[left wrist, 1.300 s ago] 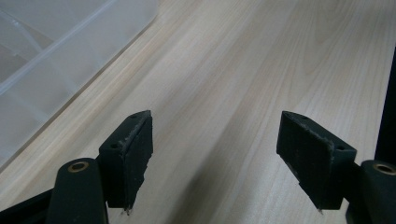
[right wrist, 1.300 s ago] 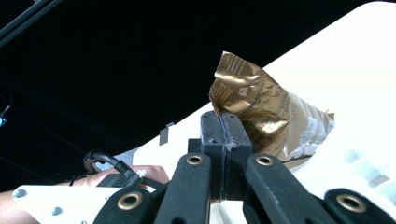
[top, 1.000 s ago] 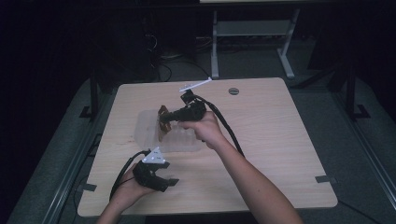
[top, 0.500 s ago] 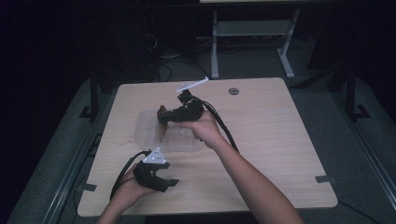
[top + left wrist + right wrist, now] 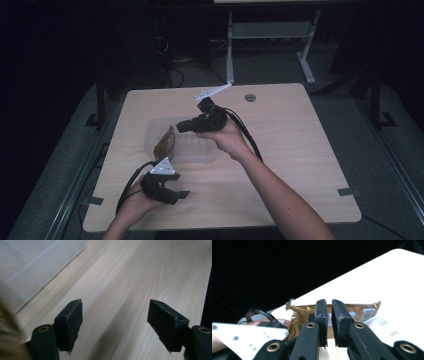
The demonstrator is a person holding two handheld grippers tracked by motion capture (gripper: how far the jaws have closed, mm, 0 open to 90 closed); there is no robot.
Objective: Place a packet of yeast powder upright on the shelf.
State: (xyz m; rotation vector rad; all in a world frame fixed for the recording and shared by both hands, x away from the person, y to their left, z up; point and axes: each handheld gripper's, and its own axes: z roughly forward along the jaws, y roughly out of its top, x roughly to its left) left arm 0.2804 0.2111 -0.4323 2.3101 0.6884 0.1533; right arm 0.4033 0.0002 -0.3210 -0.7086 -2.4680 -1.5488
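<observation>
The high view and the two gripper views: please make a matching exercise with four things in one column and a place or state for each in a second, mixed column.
Things:
1. left tool
2. right tool
3. brown packet
4. clear plastic tray

Places or states:
A. lies flat in the middle of the table
B. jaws wide apart, low over bare wood near the front edge
C. stands on edge at the tray's left end
D. jaws nearly together, raised above the tray

Pairs: 1-B, 2-D, 3-C, 4-A
</observation>
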